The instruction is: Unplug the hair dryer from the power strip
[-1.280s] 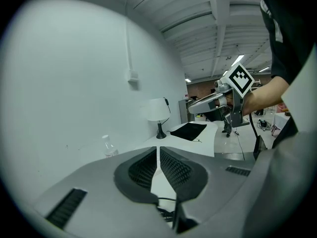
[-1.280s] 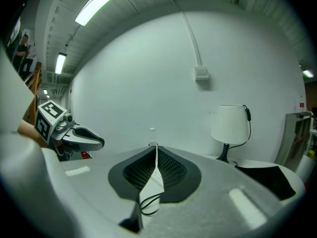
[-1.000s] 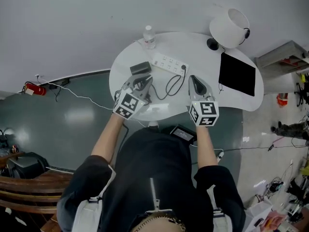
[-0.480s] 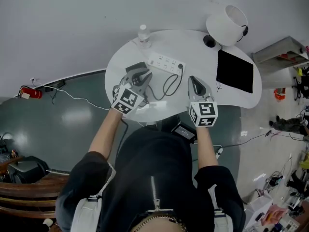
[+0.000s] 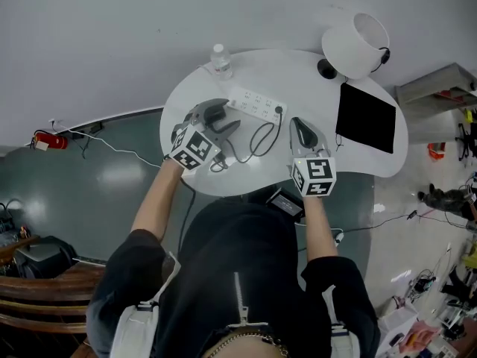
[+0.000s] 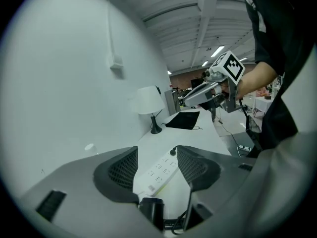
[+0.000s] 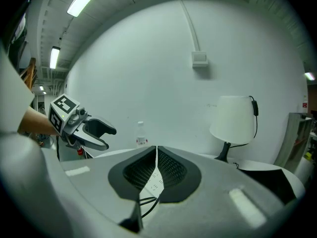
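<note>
Now the left gripper (image 6: pixel 157 163) has just been opening its jaws, the hair dryer (image 6: pixel 151 213) loose between them; the right gripper (image 7: pixel 156 155) is closed and empty.

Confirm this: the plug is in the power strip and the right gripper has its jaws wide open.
Wrong on the jaws: the right gripper is shut, jaws together, as the right gripper view shows. The plug is in the power strip.

A white table (image 5: pixel 302 77) stands against the wall (image 5: pixel 112 36). Near its far edge a bottle (image 5: pixel 219 60) stands upright. At the right end there is a white lamp (image 5: pixel 356 43), and near it a black mat (image 5: pixel 365 115) lies flat. A red object (image 5: pixel 43 139) lies on the floor (image 5: pixel 89 192) at left.
</note>
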Demonstrator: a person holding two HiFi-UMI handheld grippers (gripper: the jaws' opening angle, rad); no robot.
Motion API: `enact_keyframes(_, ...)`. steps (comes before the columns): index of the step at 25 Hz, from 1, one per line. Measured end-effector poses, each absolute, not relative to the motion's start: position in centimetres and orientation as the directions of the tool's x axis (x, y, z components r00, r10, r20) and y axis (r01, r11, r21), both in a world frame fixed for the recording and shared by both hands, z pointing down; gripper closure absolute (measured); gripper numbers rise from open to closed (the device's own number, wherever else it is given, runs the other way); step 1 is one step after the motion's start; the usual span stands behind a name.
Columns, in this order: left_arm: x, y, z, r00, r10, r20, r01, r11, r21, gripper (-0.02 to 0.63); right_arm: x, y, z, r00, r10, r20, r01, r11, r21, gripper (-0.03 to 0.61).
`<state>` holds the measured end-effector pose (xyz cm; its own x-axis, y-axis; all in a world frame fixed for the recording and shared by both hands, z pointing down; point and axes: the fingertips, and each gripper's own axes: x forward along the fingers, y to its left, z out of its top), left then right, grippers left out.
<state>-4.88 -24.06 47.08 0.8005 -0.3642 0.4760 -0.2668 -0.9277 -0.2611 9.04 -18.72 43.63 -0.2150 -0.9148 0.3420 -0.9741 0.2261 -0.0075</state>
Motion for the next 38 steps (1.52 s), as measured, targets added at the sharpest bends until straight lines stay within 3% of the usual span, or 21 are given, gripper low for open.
enact_keyframes(5,-3.9,-25.3,48.2,0.791,-0.318,0.522,-0.184,-0.938,-0.293,0.323,9.9,-19.9,44.7,-0.227,-0.904,0.362,-0.972,0.234,-0.025,0.572)
enact_keyframes(14,-1.5,-26.0,51.1,0.730,-0.216,0.648,0.017,-0.943,-0.333,0.278,11.5,-20.8,46.1,-0.236,-0.892,0.385,-0.970,0.238,-0.043,0.572)
enact_keyframes(26,1.5,-27.0,54.3,0.625,-0.088,0.776,0.253,-0.917,-0.308,0.270,13.2,-21.5,47.3,-0.243,-0.882,0.404,-0.969,0.238,-0.065,0.572)
enact_keyframes(38,2.7,-27.5,59.5,0.472,0.031,0.881,0.378,-0.910,-0.170,0.236,13.8,-22.7,48.5,-0.260,-0.869,0.421,-0.965,0.245,-0.090,0.571)
